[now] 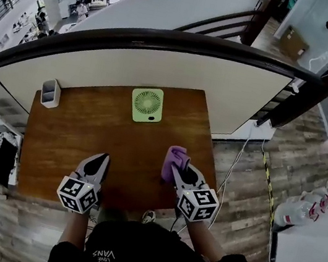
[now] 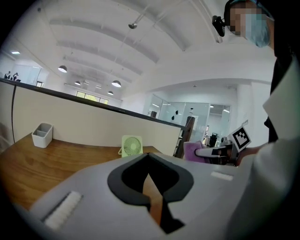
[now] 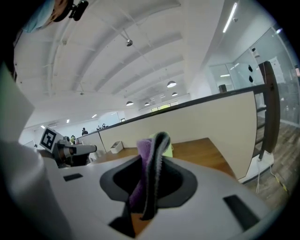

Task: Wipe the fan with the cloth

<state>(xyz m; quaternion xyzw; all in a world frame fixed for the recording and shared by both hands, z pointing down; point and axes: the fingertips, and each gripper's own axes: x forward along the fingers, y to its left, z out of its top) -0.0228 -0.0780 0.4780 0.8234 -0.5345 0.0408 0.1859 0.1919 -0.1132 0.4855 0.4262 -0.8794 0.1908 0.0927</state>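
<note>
Nearest, along the bottom of the head view, the person's dark top carries white lettering, upside down, that reads "VANS"; the smaller lines beside it are too small to read. Beyond it lies a brown rectangular wooden table. The pale green square desk fan stands upright at the table's far edge, near the middle, with its round grille facing the person, well apart from both grippers. The purple fleecy cloth is bunched in the right gripper, whose jaws are clamped on it. In the right gripper view the cloth covers nearly all of the fan. The left gripper has its jaws pressed together, nothing between them. A white rectangular plastic holder stands at the far left corner.
</note>
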